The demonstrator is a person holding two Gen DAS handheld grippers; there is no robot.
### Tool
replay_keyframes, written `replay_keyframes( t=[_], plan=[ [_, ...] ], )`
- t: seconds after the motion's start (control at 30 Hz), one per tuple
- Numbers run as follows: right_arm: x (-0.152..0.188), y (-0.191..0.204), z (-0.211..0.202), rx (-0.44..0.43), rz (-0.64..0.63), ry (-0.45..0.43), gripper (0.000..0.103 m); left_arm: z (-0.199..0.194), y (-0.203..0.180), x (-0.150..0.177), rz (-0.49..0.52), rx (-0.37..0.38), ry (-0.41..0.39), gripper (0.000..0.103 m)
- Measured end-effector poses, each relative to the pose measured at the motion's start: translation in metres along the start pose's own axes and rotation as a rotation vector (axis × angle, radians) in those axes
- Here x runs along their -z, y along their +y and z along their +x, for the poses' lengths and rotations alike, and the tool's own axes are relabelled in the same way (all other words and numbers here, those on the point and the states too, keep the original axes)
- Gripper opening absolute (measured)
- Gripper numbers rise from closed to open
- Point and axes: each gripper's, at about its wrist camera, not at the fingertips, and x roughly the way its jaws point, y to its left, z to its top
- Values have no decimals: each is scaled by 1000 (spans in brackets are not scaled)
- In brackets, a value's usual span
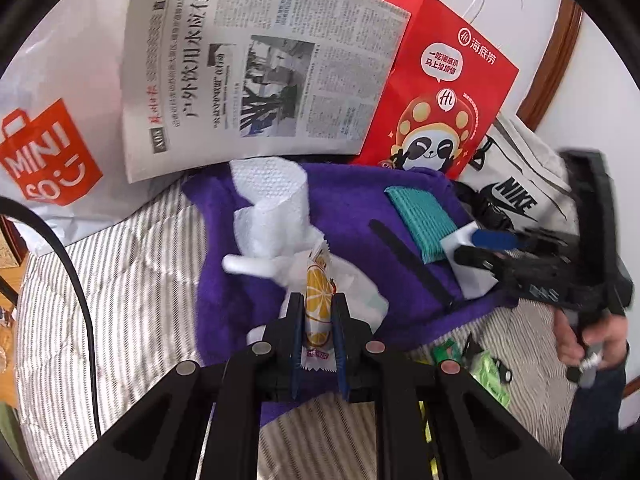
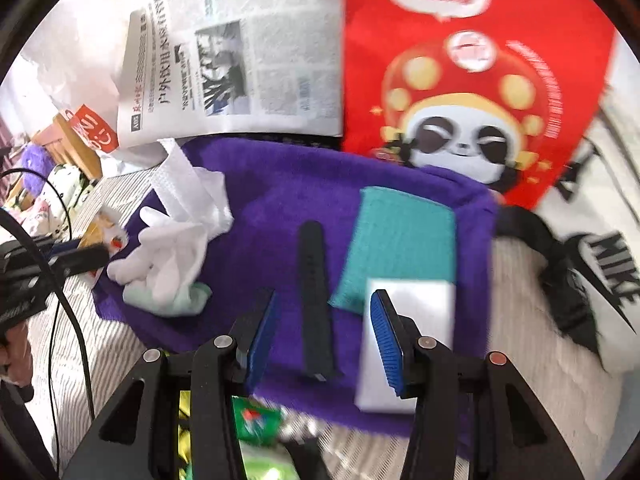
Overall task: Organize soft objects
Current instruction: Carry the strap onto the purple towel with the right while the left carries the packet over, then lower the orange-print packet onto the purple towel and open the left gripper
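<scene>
Left gripper (image 1: 318, 322) is angled steeply down over the purple towel (image 1: 348, 216), its jaws clamped on a small orange-slice packet (image 1: 318, 308). The packet stands upright between the pads, long axis running along the fingers, sealed end pointing toward the camera.

Right gripper (image 2: 324, 336) also tilts steeply down, jaws standing apart with nothing pressed between them. It is seen at the right of the left wrist view, a hand (image 1: 592, 340) on its grip. Below it on the towel lie a white block (image 2: 408, 340), a teal cloth (image 2: 400, 240) and a black strap (image 2: 316, 300), the strap lying lengthwise away from the camera. The block appears to sit just under the right finger; motion blur prevents confirming contact.

Crumpled white tissue (image 2: 176, 236) rests at the towel's left edge.
</scene>
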Motion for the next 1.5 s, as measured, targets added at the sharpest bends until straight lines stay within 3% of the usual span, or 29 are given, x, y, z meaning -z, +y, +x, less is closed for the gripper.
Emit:
replay_keyframes(
  t=[0.23, 0.43, 0.67, 0.87, 0.93, 1.1, 1.37, 1.5],
  plan=[
    [37, -37, -41, 20, 69, -85, 48, 29, -25, -15, 17, -31, 17, 14],
    [53, -64, -43, 19, 124, -136, 49, 60, -37, -36, 27, -72, 47, 14],
    [65, -76, -49, -62, 171, -167, 49, 103, -26, -53, -28, -123, 114, 14],
    [67, -74, -49, -98, 188, -166, 49, 122, -36, -54, 41, -223, 174, 16],
    [68, -73, -49, -105, 199, -166, 49, 124, -42, -54, 72, -233, 189, 20],
    [69, -77, -46, -117, 218, -155, 49, 131, -64, -49, 161, -268, 211, 44],
    [71, -89, -50, -130, 259, -174, 50, 114, -90, -47, 202, -302, 185, 59],
    [71, -89, -49, -109, 257, -174, 50, 96, -106, -46, 227, -304, 164, 60]
  ],
)
